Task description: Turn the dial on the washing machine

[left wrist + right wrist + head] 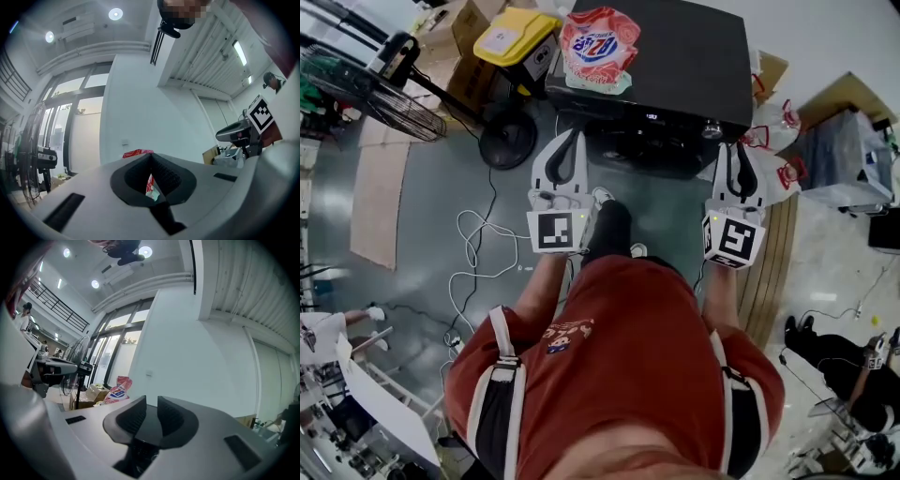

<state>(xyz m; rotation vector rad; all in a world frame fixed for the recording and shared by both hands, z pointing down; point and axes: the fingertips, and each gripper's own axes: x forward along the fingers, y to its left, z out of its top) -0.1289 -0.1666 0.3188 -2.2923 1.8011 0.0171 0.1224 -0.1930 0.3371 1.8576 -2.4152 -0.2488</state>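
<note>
The black washing machine point(675, 56) stands in front of me, its control strip facing me with a small silver dial point(711, 128) near the right end. My right gripper point(734, 150) hangs just below and right of that dial, apart from it. Seen in its own view, the right gripper point(151, 404) has a narrow gap between its jaws with nothing in it. My left gripper point(572, 141) is in front of the machine's left half, and in its own view the left gripper point(151, 157) has its jaw tips touching, holding nothing. The dial is hidden in both gripper views.
A red and white detergent bag point(598, 42) lies on the machine's top left. A floor fan point(394, 94) and a yellow-lidded box point(516, 36) stand to the left. White cables point(473, 244) trail on the floor. Plastic bags point(778, 141) sit right of the machine.
</note>
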